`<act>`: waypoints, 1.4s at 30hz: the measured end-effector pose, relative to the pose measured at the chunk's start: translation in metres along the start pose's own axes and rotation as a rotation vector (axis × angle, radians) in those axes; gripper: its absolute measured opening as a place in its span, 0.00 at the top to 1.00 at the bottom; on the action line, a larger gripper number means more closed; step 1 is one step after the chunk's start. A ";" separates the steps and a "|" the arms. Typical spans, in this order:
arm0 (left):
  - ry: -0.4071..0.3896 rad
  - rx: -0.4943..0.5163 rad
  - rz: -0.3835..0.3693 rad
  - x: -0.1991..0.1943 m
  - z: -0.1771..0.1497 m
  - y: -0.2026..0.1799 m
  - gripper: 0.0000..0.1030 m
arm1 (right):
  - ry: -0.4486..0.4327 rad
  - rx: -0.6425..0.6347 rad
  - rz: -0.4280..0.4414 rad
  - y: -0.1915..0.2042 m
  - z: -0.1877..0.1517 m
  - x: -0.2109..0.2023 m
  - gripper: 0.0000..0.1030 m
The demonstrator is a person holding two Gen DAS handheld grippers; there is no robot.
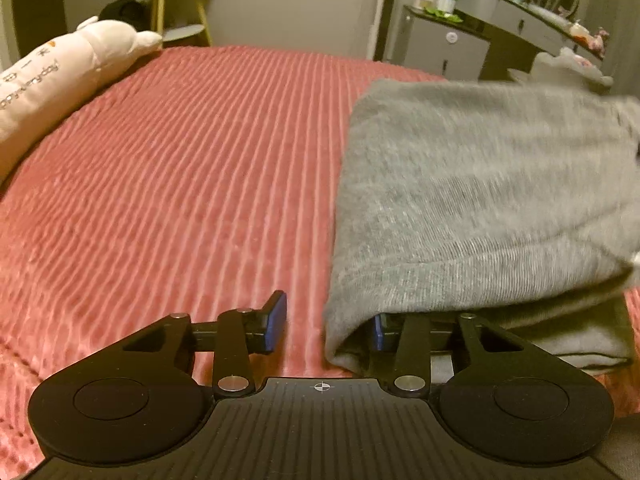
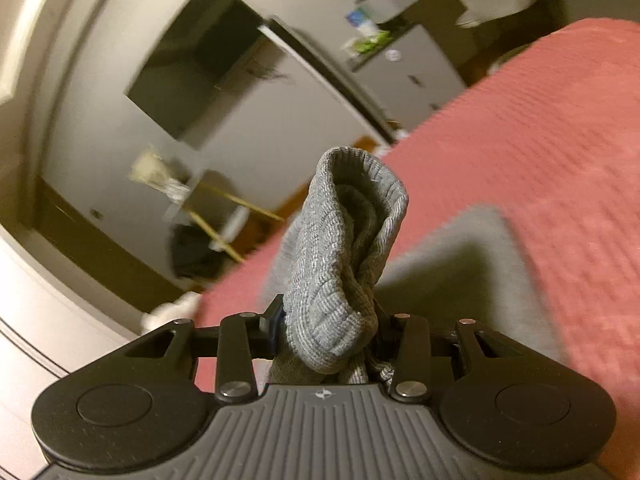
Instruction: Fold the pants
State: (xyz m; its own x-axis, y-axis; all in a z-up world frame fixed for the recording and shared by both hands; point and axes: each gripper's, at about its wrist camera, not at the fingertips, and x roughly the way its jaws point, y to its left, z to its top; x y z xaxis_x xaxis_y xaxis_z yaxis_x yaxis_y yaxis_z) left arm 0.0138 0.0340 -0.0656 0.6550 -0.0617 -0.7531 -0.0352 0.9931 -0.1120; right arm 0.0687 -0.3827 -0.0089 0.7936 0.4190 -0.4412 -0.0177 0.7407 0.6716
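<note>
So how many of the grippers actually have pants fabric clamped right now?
1. The right gripper is shut on a bunched fold of the grey pants. The left gripper stands open at the pants' edge on the bed; fabric drapes over one finger, unpinched.

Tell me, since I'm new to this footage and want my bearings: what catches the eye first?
The ribbed pink bedspread fills the left wrist view, with folded grey knit pants on its right side, draped over one finger of the left gripper. In the right wrist view, the right gripper pinches a bunched ribbed cuff of the pants. A cream plush pillow lies far left.
</note>
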 end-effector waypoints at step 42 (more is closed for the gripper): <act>-0.158 0.074 -0.107 0.052 0.125 -0.041 0.20 | -0.086 -0.329 -0.205 0.015 -0.023 0.047 0.97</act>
State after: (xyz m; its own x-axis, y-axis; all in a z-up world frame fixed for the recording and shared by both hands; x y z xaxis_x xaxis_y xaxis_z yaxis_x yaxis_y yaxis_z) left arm 0.1439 0.0030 -0.0190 0.7626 -0.1564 -0.6277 0.0924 0.9867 -0.1335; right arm 0.0917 -0.3403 -0.0334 0.8486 0.2099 -0.4856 -0.0364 0.9389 0.3422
